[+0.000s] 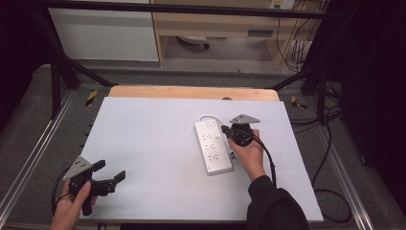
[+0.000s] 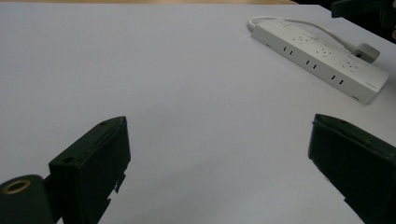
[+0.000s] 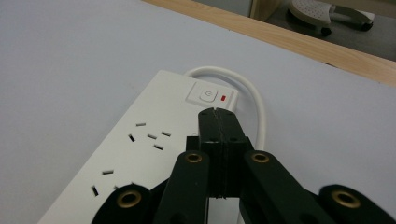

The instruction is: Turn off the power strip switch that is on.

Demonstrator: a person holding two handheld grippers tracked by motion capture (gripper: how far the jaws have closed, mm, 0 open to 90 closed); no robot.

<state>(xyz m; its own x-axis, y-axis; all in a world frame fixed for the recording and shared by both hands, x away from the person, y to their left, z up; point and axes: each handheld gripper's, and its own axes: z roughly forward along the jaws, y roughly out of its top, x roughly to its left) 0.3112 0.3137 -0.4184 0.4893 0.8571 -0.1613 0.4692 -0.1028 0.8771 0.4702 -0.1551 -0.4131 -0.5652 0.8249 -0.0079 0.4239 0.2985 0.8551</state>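
The right gripper, fingers pressed together into one tip, aims at the power strip's switch, probably to press it. The left gripper waits near left, fingers spread and empty.

A pale grey-white rectangular tabletop with a light wooden far edge stands inside a black metal frame; grey carpeted floor surrounds it; a light wooden cabinet stands behind; black cables trail at right.
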